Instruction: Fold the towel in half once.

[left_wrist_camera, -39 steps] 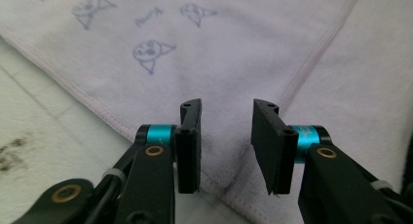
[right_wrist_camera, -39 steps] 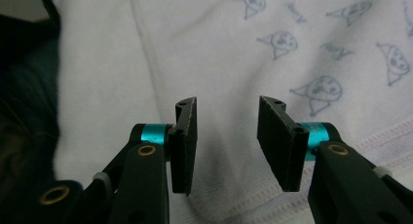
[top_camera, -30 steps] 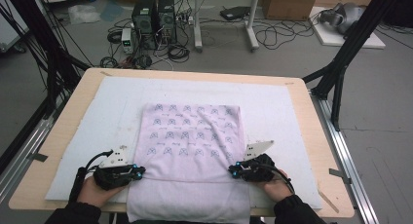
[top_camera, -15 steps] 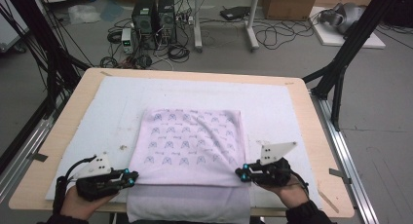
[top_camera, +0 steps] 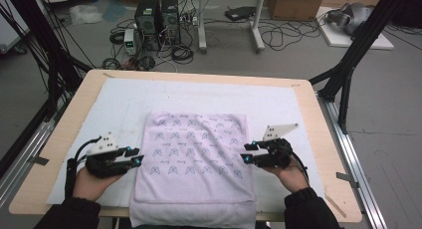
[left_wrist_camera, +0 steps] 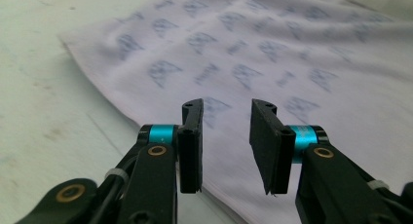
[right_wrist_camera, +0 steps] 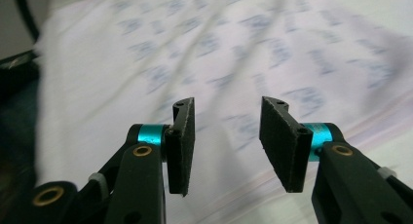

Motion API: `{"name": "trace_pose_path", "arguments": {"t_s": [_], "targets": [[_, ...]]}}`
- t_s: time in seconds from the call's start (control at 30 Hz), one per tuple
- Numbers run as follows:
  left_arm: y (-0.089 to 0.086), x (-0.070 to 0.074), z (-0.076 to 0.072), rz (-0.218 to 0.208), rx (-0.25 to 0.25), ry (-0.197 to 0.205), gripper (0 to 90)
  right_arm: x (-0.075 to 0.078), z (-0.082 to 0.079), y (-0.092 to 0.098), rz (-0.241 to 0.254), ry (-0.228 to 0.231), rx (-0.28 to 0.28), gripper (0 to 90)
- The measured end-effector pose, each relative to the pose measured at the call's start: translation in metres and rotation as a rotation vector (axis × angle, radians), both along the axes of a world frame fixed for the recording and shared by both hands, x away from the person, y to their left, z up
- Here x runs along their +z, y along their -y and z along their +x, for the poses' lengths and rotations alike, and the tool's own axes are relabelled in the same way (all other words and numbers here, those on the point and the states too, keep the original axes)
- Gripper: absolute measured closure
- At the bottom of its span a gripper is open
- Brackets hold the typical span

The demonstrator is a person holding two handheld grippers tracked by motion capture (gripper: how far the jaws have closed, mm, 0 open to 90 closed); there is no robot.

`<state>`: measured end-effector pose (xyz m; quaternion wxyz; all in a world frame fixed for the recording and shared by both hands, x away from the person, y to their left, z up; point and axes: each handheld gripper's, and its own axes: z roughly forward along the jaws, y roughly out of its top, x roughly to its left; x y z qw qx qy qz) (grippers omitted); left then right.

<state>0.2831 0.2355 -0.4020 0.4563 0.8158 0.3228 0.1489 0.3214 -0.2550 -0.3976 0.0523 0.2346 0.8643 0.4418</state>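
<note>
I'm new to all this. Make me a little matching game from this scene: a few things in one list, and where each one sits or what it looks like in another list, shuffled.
Things:
1. patterned cloth
2. left hand-held gripper
3. right hand-held gripper
4. computer towers

Descriptions:
A. on the floor beyond the table
B. open, at the cloth's right edge
C. folded, pale lilac, mid-table
D. open, at the cloth's left edge

Pairs: 1-C, 2-D, 3-B, 4-A

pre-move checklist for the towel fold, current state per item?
1. Left claw open, nothing between the jaws: ok.
2. Right claw open, empty: ok.
3. Both claws off the patterned towel, one at each side edge: ok.
4. Towel lying flat on the white mat: ok, slight wrinkles.
5. Towel fully on the table: not ok, near edge hangs over.
6. Fold edges aligned underneath: cannot tell.
</note>
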Motion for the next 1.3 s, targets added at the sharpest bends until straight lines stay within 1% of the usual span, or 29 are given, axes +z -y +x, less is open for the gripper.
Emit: {"name": "trace_pose_path", "arguments": {"t_s": [0.1,0.17,0.23,0.27,0.3,0.33,0.4,0.43,0.5,0.57,0.6,0.63,0.67,0.7,0.73,0.77,0.8,0.83,0.87,0.93,0.97,1.03,1.07,1.1,1.13,1.17,1.2,1.23,1.3], "targets": [[0.001,0.001,0.035,0.007,0.047,-0.009,64.3,0.003,0.031,0.000,0.003,0.010,-0.059,53.8],[0.004,0.002,0.059,0.014,0.078,-0.001,65.6,0.007,0.054,0.000,-0.018,0.020,-0.100,50.6],[0.005,0.001,0.084,-0.006,0.124,-0.021,66.5,0.009,0.078,-0.002,-0.042,0.005,-0.128,48.6],[0.006,0.000,0.097,-0.003,0.159,-0.014,66.1,0.010,0.089,-0.003,-0.058,0.010,-0.147,48.6],[0.006,-0.002,0.104,0.002,0.182,-0.004,66.3,0.009,0.101,-0.003,-0.073,0.017,-0.166,48.4],[0.005,-0.005,0.115,-0.007,0.217,-0.017,66.4,0.008,0.108,-0.002,-0.069,0.012,-0.174,47.3],[0.005,-0.010,0.129,-0.036,0.255,-0.050,64.7,0.001,0.123,0.000,-0.072,-0.006,-0.218,44.0],[0.006,-0.012,0.136,-0.008,0.265,-0.062,63.1,-0.005,0.129,0.002,-0.070,-0.019,-0.229,42.5],[0.009,-0.017,0.143,0.021,0.275,-0.070,58.3,-0.016,0.136,0.003,-0.092,-0.029,-0.243,40.0],[0.012,-0.024,0.149,0.028,0.291,-0.081,49.8,-0.025,0.140,0.003,-0.123,-0.050,-0.251,38.8],[0.013,-0.029,0.151,0.051,0.312,-0.089,48.8,-0.028,0.142,0.003,-0.137,-0.059,-0.262,38.8],[0.013,-0.033,0.154,0.058,0.327,-0.112,46.6,-0.031,0.143,0.003,-0.140,-0.067,-0.266,39.0],[0.012,-0.037,0.156,0.056,0.328,-0.140,47.7,-0.034,0.144,0.003,-0.139,-0.088,-0.270,40.3],[0.012,-0.041,0.157,0.063,0.315,-0.163,52.3,-0.036,0.145,0.002,-0.135,-0.097,-0.262,44.0],[0.014,-0.041,0.156,0.069,0.318,-0.149,56.5,-0.038,0.146,0.000,-0.136,-0.108,-0.244,51.9],[0.014,-0.041,0.156,0.044,0.286,-0.158,62.6,-0.041,0.146,-0.003,-0.143,-0.112,-0.226,56.0],[0.016,-0.041,0.156,0.033,0.260,-0.161,79.2,-0.040,0.144,-0.005,-0.155,-0.091,-0.229,69.2],[0.019,-0.040,0.155,0.061,0.262,-0.141,83.2,-0.040,0.146,-0.004,-0.119,-0.138,-0.182,83.3],[0.020,-0.039,0.154,0.054,0.265,-0.135,86.4,-0.040,0.147,-0.005,-0.112,-0.147,-0.168,84.3],[0.018,-0.036,0.154,0.038,0.288,-0.134,87.6,-0.037,0.146,-0.010,-0.138,-0.126,-0.156,85.4],[0.016,-0.034,0.155,0.018,0.300,-0.129,87.8,-0.033,0.145,-0.012,-0.144,-0.106,-0.163,85.8],[0.015,-0.025,0.155,0.007,0.317,-0.102,88.0,-0.025,0.143,-0.011,-0.140,-0.067,-0.186,86.2],[0.016,-0.018,0.155,0.000,0.324,-0.081,88.1,-0.020,0.142,-0.009,-0.147,-0.034,-0.202,86.3],[0.016,-0.010,0.156,0.011,0.323,-0.057,88.1,-0.014,0.142,-0.006,-0.128,-0.015,-0.214,86.4],[0.018,-0.002,0.157,0.007,0.332,-0.027,88.1,-0.009,0.141,-0.004,-0.102,-0.003,-0.227,86.4],[0.019,0.007,0.158,0.000,0.345,-0.005,88.1,-0.002,0.144,-0.002,-0.089,-0.030,-0.240,86.4],[0.020,0.018,0.160,0.004,0.352,0.013,88.1,0.006,0.145,-0.003,-0.083,-0.019,-0.246,86.4],[0.020,0.029,0.162,0.007,0.358,0.041,88.1,0.016,0.144,-0.005,-0.085,0.030,-0.251,86.4],[0.019,0.055,0.164,-0.007,0.376,0.104,88.1,0.039,0.146,-0.007,-0.080,0.076,-0.266,86.7]]}}
